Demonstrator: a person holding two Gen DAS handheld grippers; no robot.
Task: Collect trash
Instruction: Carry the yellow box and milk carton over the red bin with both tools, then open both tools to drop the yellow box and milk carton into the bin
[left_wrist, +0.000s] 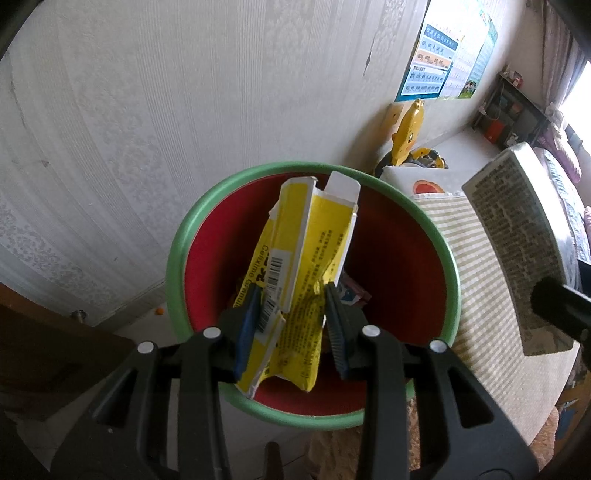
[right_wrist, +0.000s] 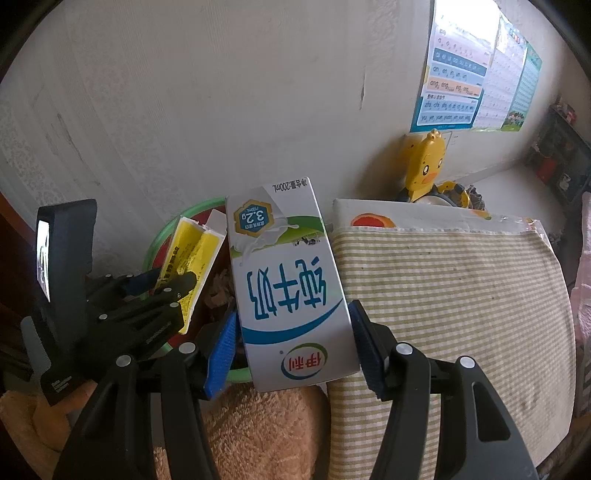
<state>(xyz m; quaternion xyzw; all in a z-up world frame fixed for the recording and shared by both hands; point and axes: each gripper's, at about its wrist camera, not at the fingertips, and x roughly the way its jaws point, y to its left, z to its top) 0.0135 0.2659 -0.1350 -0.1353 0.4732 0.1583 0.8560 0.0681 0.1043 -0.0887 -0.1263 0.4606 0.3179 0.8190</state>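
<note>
The red bin with a green rim (left_wrist: 181, 236) stands against the wall and holds wrappers at its bottom. A striped cushion (right_wrist: 443, 280) lies just beside the bin. Over the bin's mouth, the left gripper (left_wrist: 291, 317) pinches a crumpled yellow box (left_wrist: 299, 266). Beside the bin, the right gripper (right_wrist: 291, 343) clamps a white milk carton (right_wrist: 288, 295), printed upside down.

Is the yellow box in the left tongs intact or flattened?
Flattened: the yellow box is crushed and creased, end flaps open, pinched between the left tongs above the bin.
</note>
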